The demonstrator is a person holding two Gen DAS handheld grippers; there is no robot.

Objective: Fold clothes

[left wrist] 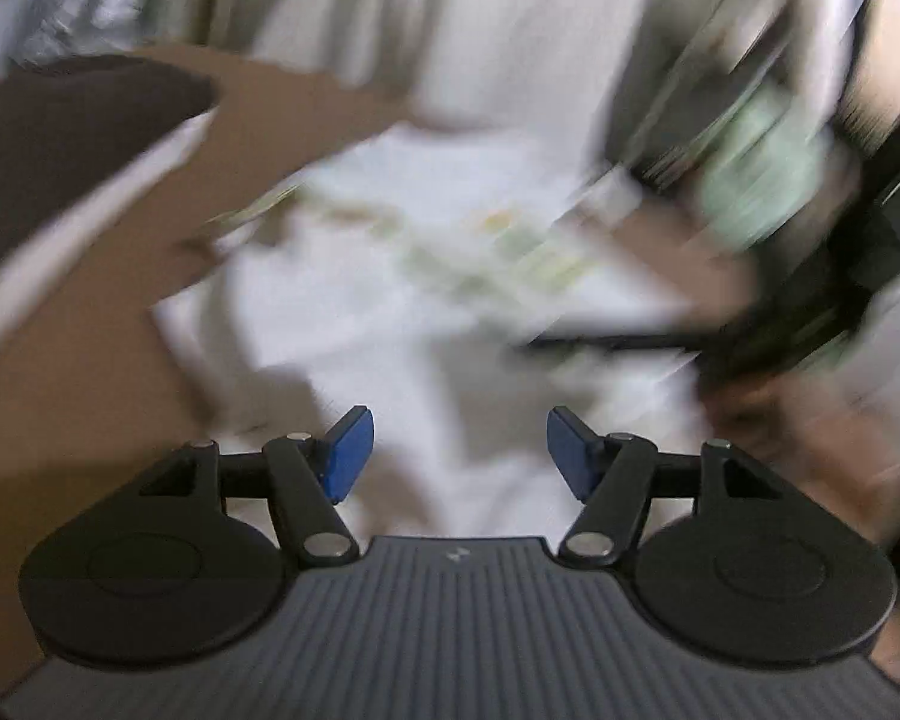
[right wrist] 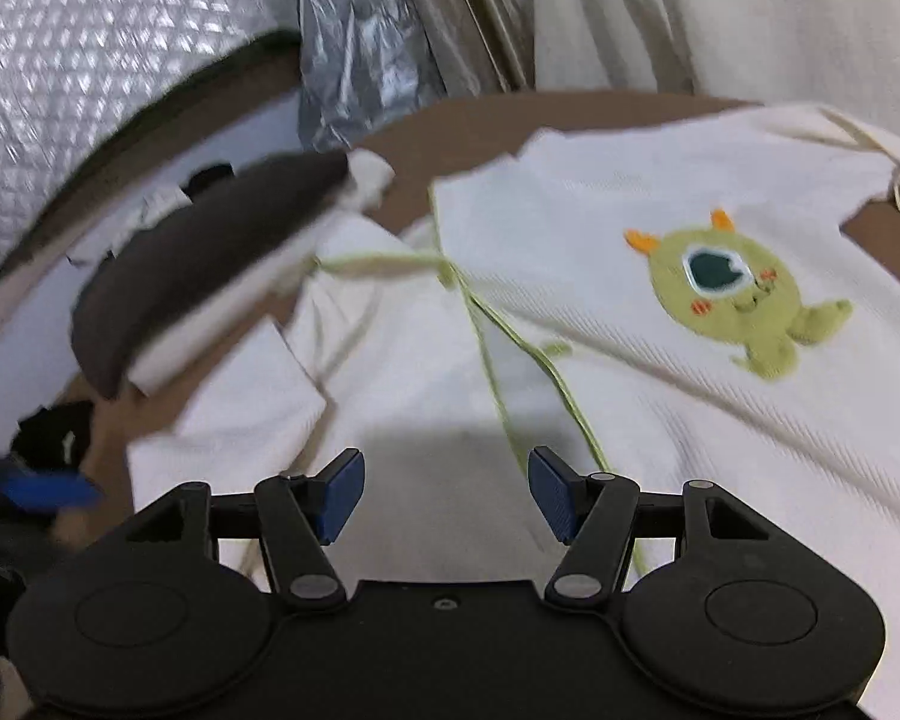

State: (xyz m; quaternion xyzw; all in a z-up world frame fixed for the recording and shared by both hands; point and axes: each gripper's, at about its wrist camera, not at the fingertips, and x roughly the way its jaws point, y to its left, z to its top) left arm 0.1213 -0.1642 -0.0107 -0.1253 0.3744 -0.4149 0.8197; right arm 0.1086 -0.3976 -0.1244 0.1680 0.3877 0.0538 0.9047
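No readable text, number, brand name or sign appears in either view. The only marking is a small pale emblem (left wrist: 456, 555) at 12 o'clock on the ribbed grey housing of the left gripper (left wrist: 459, 456); it is too small and blurred to read. The white garment (right wrist: 660, 360) carries a green monster picture (right wrist: 732, 294) without lettering.

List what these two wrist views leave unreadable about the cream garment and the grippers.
- Left wrist view: motion blur smears the cream garment; its print is unreadable.
- Right wrist view: the garment's right side runs off the frame edge, and the right gripper body hides its near hem.
- Left gripper: a blurred blue streak at the frame's left edge.
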